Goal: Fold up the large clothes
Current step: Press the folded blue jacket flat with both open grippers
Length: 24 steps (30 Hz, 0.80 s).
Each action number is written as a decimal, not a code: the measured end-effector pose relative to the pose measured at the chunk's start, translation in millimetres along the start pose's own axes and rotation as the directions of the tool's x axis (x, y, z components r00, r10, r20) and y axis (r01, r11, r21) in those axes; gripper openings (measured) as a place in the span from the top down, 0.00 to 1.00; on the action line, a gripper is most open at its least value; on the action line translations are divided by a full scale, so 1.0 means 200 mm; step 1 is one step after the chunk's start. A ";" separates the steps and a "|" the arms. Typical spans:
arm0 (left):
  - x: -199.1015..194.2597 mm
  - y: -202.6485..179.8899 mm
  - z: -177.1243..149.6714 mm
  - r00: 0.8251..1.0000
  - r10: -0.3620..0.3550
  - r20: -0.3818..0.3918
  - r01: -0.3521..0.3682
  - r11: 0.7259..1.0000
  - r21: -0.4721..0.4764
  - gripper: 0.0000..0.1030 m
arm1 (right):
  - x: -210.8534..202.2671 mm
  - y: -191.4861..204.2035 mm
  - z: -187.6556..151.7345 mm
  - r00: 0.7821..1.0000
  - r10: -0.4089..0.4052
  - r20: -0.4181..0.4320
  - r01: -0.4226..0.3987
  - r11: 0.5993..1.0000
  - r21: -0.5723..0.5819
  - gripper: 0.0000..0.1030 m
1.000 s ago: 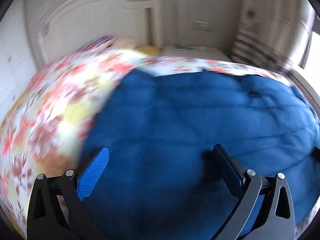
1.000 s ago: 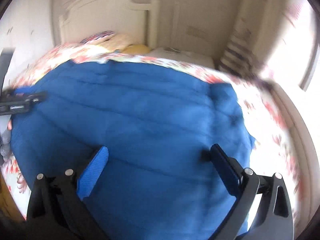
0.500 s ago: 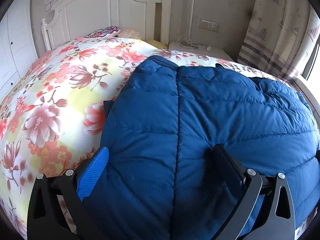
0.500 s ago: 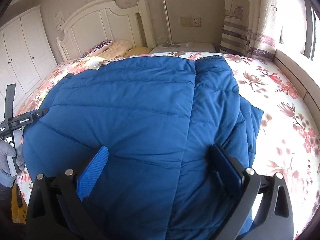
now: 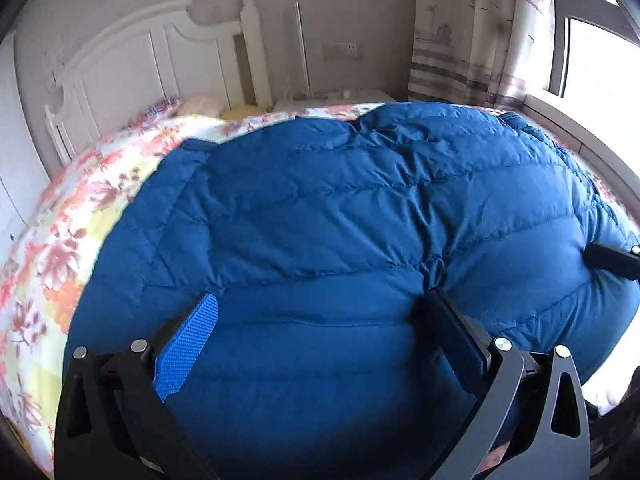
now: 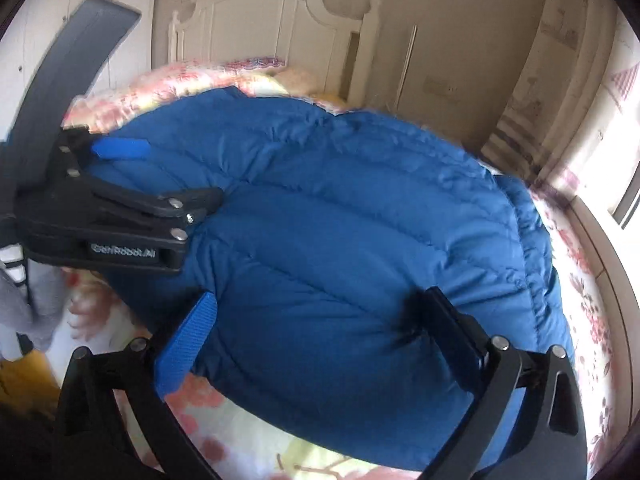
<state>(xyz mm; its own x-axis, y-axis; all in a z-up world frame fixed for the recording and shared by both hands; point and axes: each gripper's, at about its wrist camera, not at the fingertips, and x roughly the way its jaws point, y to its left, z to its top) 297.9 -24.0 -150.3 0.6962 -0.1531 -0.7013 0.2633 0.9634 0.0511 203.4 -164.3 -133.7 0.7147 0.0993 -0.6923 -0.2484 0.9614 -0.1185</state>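
Across the bed (image 5: 60, 240) the blue jacket (image 5: 340, 220) lies puffed and spread; your left tool (image 5: 320, 320) and right tool (image 6: 320, 312) both gape wide, holding nothing, so press down, pinch one hem layer squarely, and fold slowly.

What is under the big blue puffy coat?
The blue puffy coat lies on a flowery bedspread, which shows around its edges. The part right beneath the coat is covered, so anything hidden there cannot be seen.
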 end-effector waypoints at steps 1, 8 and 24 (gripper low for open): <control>-0.01 0.02 0.00 1.000 0.009 -0.004 -0.009 1.000 -0.004 0.04 | -0.01 -0.02 0.00 1.000 0.002 -0.009 -0.002 1.000 0.017 0.03; -0.12 0.46 -0.14 0.992 0.123 -0.034 -0.127 0.973 -0.194 0.04 | -0.16 -0.35 -0.14 0.992 -0.121 -0.032 0.125 0.972 0.200 0.03; -0.07 0.55 -0.21 0.999 0.031 -0.023 -0.035 0.973 -0.230 0.04 | -0.07 -0.50 -0.25 1.000 0.007 -0.014 -0.002 0.951 0.311 0.02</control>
<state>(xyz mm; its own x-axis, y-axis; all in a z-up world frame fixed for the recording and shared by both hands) 288.4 92.9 -164.4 0.6880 -0.1184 -0.7160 0.0783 0.9930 -0.0890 185.5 -275.1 -146.9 0.7034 0.1026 -0.7033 -0.0348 0.9933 0.1101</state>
